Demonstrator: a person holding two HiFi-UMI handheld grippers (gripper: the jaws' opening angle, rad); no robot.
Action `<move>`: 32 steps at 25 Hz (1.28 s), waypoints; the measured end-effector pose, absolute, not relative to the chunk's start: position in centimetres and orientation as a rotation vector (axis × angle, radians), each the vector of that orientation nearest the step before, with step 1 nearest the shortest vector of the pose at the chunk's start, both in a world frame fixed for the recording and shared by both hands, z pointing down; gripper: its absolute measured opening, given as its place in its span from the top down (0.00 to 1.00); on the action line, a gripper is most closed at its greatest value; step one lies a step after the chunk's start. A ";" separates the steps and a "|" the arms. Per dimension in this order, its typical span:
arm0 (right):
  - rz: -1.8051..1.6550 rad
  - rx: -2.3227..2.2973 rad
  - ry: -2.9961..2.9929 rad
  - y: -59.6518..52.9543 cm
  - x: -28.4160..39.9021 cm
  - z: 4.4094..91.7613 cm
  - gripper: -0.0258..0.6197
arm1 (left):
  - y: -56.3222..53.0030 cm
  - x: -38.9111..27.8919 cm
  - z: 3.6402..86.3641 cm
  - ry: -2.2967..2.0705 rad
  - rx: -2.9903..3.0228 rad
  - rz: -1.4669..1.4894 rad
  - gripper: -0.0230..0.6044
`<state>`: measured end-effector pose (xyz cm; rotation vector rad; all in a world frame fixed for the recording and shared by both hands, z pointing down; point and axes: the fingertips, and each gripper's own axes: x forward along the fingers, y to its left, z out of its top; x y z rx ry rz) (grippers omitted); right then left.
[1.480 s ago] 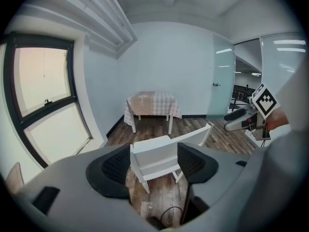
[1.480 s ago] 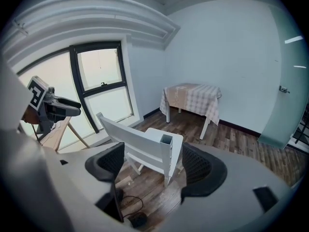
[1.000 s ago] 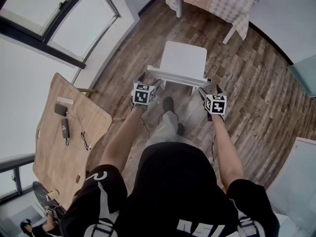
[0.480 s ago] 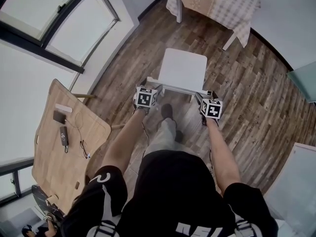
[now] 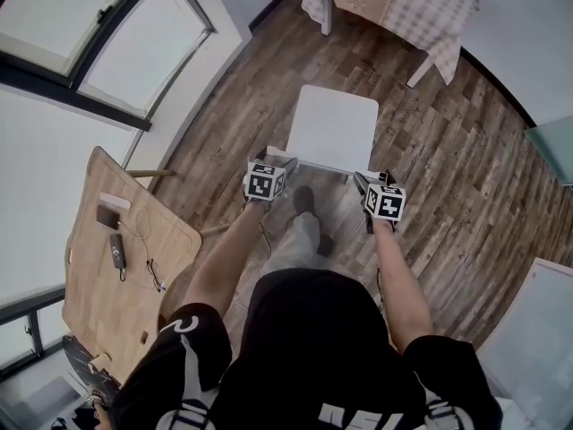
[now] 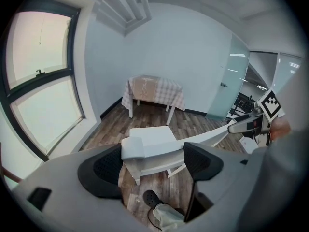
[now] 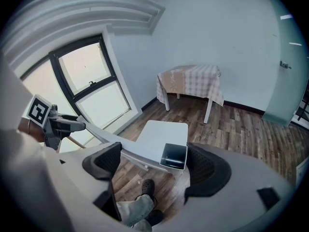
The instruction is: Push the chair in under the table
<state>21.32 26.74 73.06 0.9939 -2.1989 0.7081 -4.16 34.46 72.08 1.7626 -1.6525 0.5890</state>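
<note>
**Both tongs at the chair's back rail, jaws wide**

Left tongs first. The jaws stand wide apart and grip nothing. The left end of the white chair's back rail sits between them, just beside the left pad, and I can't tell whether it touches. Right tongs, same story: jaws wide, with the rail's hollow right end just beside the right pad. The chair is straight ahead of both tongs. The table with its checked cloth stands beyond it, well apart, with bare floor between.

Print to read? Only the black-and-white square markers on my cubes. The white lettering on my black shirt is cut off at the bottom edge and unreadable. The table's far part runs off the top of the head view. My shoe shows between the tongs, on my side of the rail. Off to the left of the left tongs, a wooden tabletop carries dark bits too small to name.

Against a second ago, both tongs have drawn in closer to the rail and a touch nearer each other.
</note>
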 end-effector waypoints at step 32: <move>0.741 1.008 -2.168 24.6 20.0 73.7 0.17 | 32.0 -4.6 72.5 -1.573 1.751 0.593 0.34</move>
